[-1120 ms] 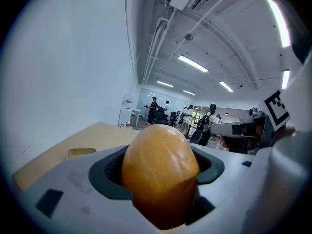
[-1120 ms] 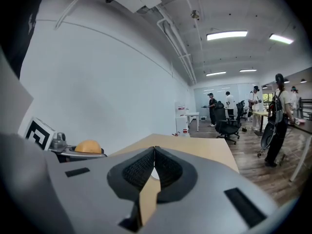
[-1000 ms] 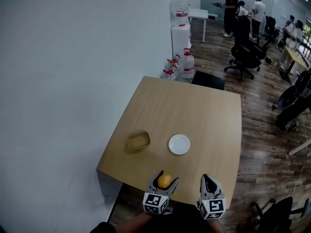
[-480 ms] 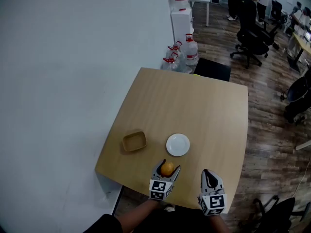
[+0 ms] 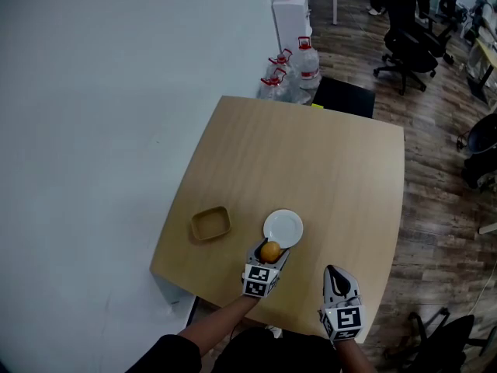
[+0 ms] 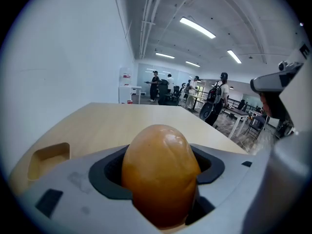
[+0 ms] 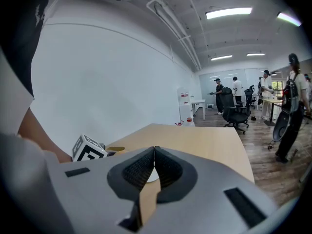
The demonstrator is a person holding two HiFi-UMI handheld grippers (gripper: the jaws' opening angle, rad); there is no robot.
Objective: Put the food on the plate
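Observation:
An orange-brown, egg-shaped piece of food [image 5: 270, 251] [image 6: 161, 172] sits clamped in my left gripper [image 5: 269, 254], which hovers at the near rim of the small white round plate [image 5: 283, 225] on the wooden table [image 5: 326, 177]. In the left gripper view the food fills the space between the jaws and hides the plate. My right gripper [image 5: 335, 279] [image 7: 154, 164] is shut with nothing in it, held over the table's near edge to the right of the plate. The left gripper's marker cube [image 7: 88, 149] shows at the left of the right gripper view.
A shallow tan tray [image 5: 210, 223] [image 6: 48, 157] lies on the table left of the plate. A white wall runs along the left. Beyond the far table edge stand water bottles [image 5: 307, 62], a white dispenser [image 5: 290, 18] and office chairs [image 5: 411, 49].
My left gripper has carried the food forward from the table's near edge up to the plate's near rim. The right gripper has stayed about where it was.

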